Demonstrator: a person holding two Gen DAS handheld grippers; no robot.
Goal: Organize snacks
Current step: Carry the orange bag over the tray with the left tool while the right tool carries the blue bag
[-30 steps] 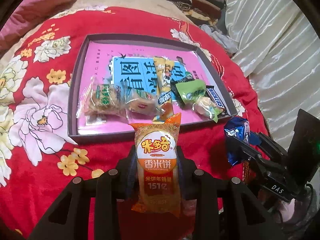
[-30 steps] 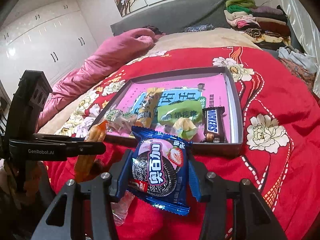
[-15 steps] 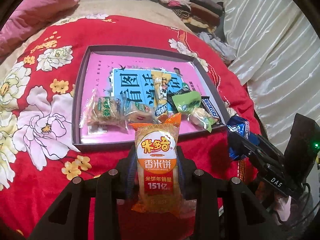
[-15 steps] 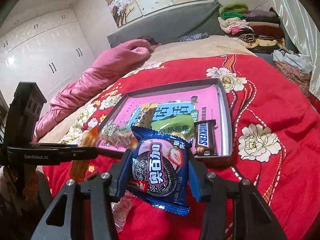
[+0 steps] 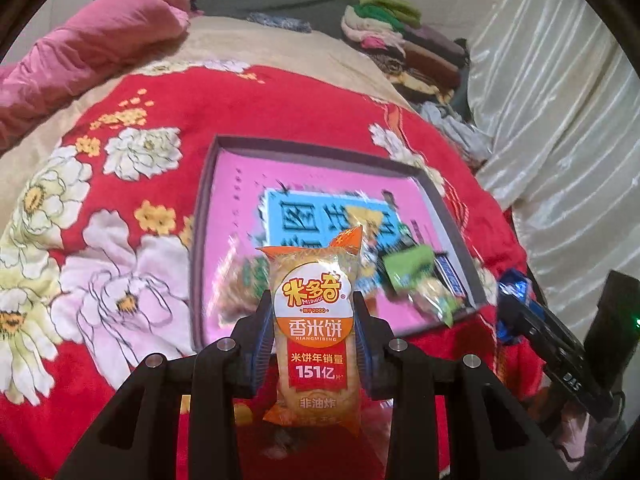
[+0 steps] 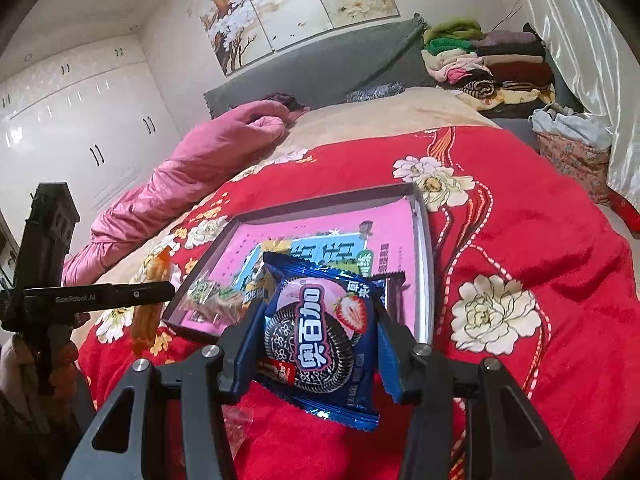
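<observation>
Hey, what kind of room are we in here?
Most likely a bedroom: a bed under a red floral blanket, white wardrobe doors, and folded clothes stacked by the grey headboard.

My rice cracker packet point(image 5: 314, 332) hides the snacks behind it, and the rest in the tray point(image 5: 208, 200) are smeared by blur. In my right view the blue cookie packet point(image 6: 320, 336) covers the tray's near contents. The print under them stays unreadable to me.
</observation>
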